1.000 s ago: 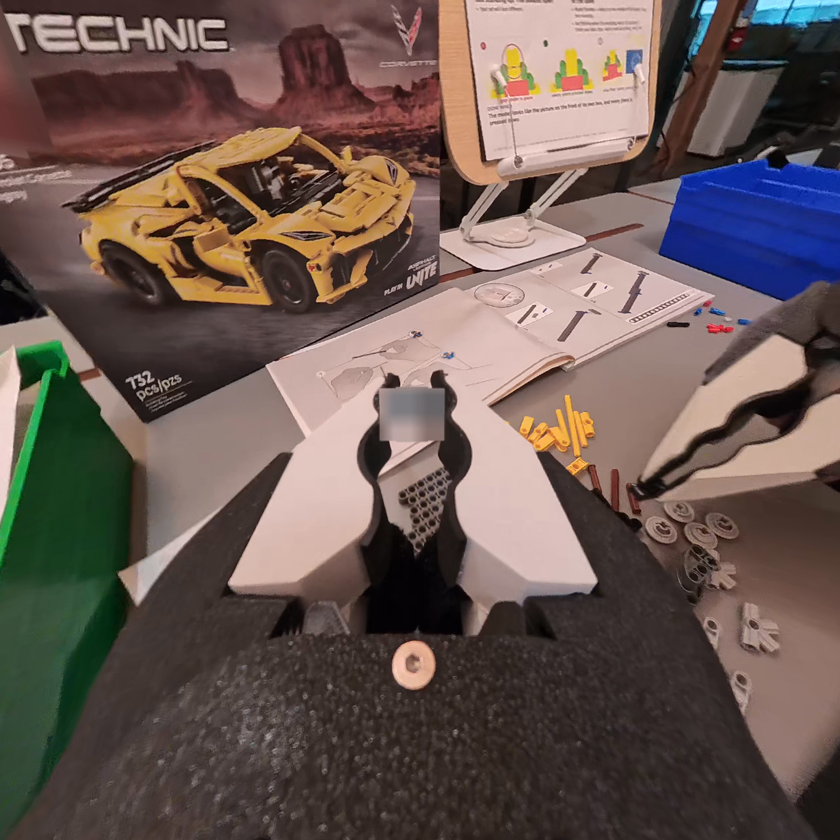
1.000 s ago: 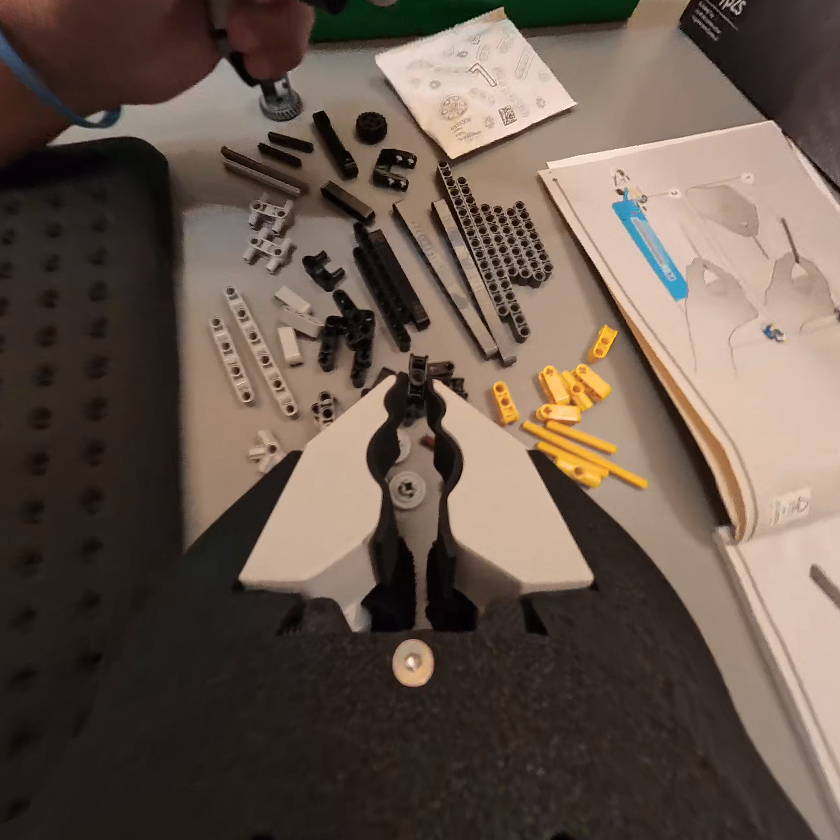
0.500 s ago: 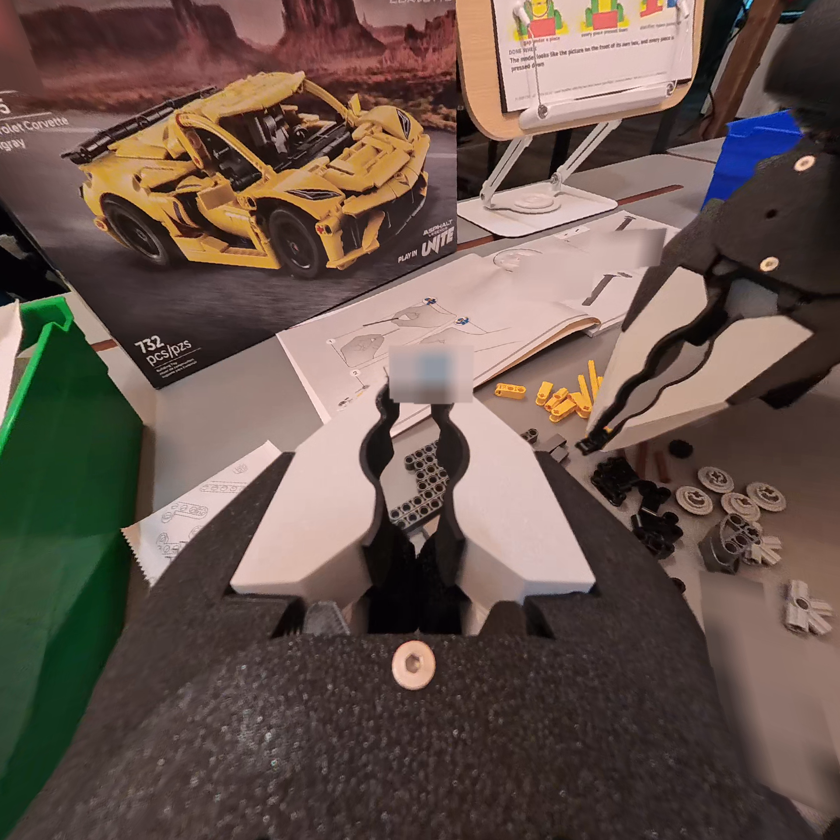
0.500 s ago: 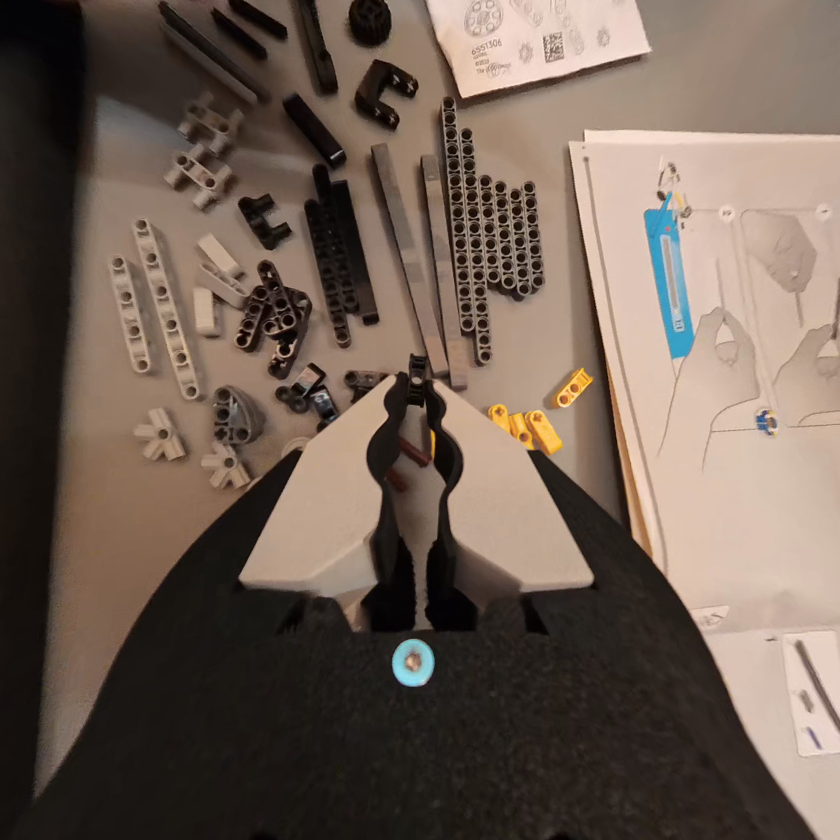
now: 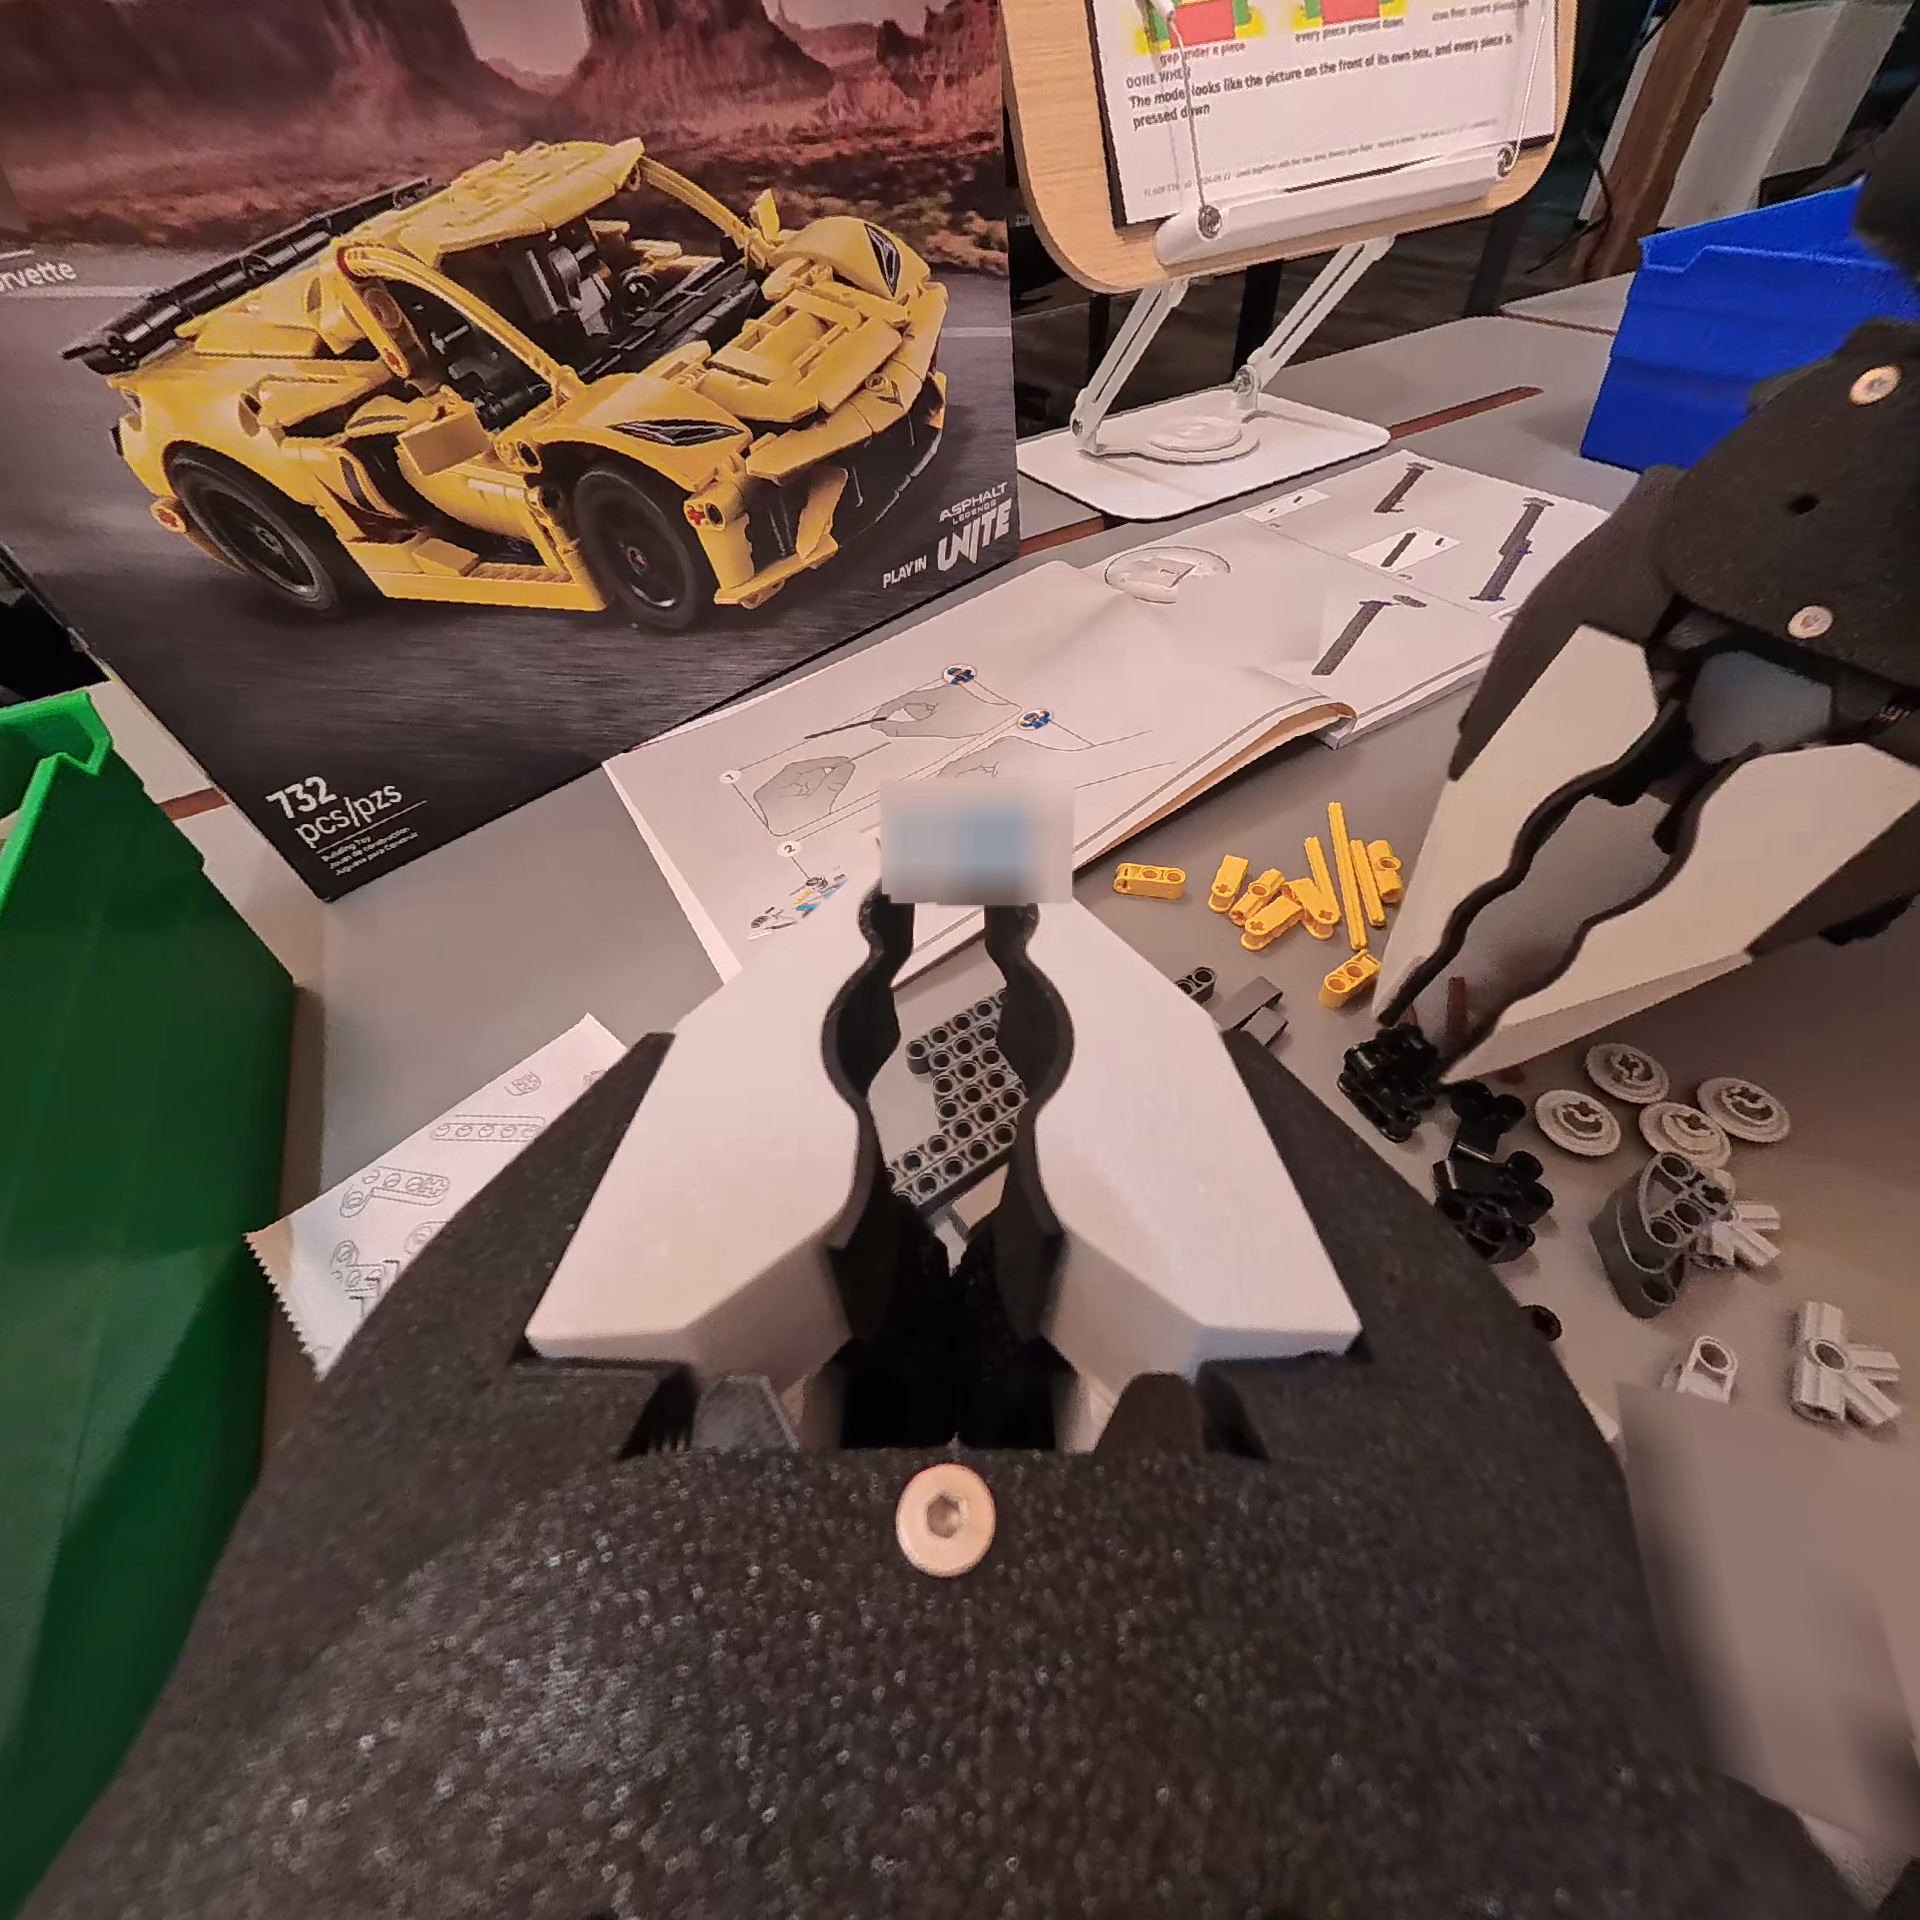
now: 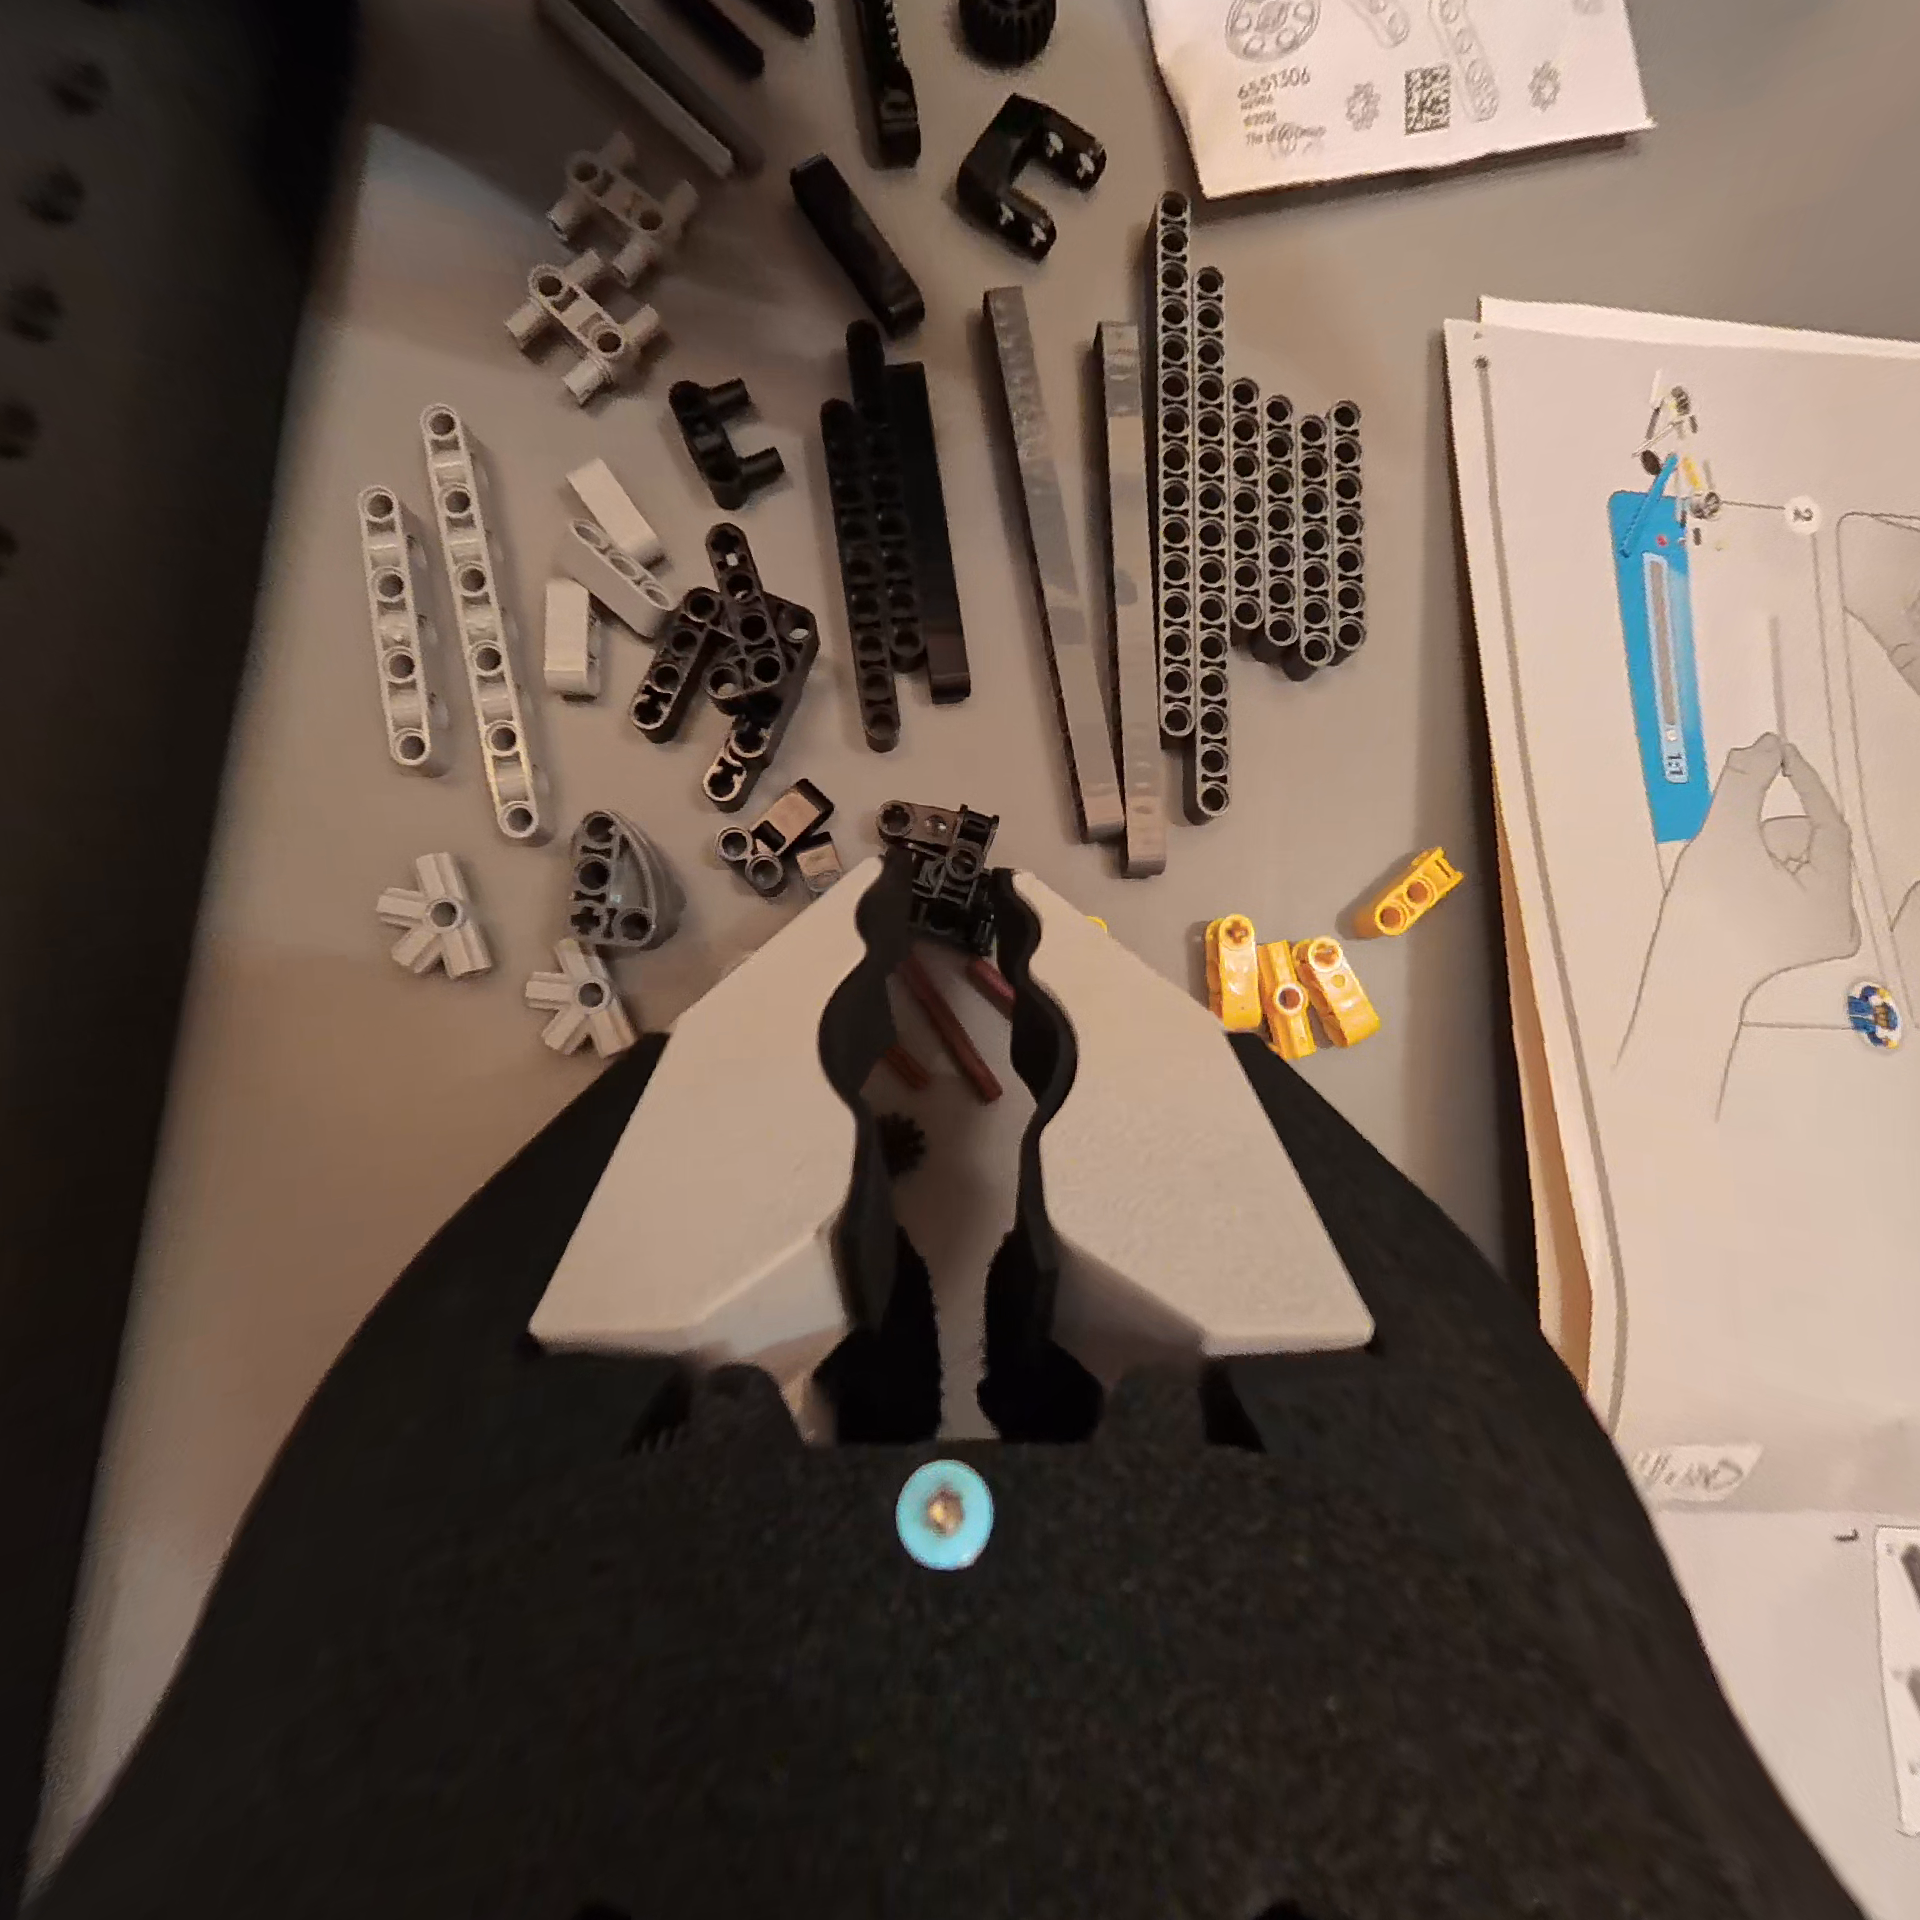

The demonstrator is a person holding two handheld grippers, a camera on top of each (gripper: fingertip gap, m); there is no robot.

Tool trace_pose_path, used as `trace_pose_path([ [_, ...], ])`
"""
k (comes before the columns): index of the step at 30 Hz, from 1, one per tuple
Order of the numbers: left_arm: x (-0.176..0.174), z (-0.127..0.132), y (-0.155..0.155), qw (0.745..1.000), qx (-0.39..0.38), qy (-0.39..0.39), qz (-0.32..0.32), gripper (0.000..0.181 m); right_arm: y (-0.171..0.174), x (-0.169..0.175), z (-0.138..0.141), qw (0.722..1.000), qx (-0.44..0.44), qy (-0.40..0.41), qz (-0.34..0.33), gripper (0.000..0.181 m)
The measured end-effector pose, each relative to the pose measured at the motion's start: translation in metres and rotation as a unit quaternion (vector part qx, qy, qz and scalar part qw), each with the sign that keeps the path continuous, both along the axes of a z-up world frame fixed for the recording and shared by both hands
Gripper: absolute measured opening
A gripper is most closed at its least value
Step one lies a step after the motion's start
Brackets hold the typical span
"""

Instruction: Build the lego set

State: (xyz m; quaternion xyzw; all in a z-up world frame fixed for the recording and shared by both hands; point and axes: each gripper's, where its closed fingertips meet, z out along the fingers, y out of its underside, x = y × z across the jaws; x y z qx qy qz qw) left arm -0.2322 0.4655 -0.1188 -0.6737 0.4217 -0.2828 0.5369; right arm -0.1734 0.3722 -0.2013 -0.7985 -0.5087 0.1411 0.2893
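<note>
Pinching a small black connector piece [image 6: 945,868] between its tips, the right gripper [image 6: 948,883] points down at the grey table [image 6: 260,1091]; the piece is knobbly, with round pin holes, and it looks to be touching the tabletop among other black bits. Just behind those tips, under the fingers, lie a few dark red axles [image 6: 951,1029]. To the right of the gripper sits a cluster of yellow connectors [image 6: 1288,982], and beyond them the open instruction booklet [image 6: 1714,831]. To its left are pale grey cross-shaped connectors [image 6: 436,914] and light grey beams [image 6: 473,623]. Farther ahead, black beams [image 6: 894,551] and long dark grey beams [image 6: 1247,520] lie roughly side by side, with a torn paper bag [image 6: 1392,83] past them.

The left gripper [image 5: 951,914] hovers above the table with its fingers a little apart and nothing between them that I can make out; a blurred patch covers the very tips. A green bin [image 5: 114,1091] stands at its left, and farther off the set's box [image 5: 499,416] with the yellow car stands upright beside a stand holding a sheet [image 5: 1288,135].
</note>
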Motion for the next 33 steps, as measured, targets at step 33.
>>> trace_pose_path([
  [33, 0.015, 0.013, -0.021, 0.999, -0.010, -0.046, 0.019, 0.031, -0.135, 0.257, 0.051, 0.778, 0.224, 0.132, -0.572, 0.028],
])
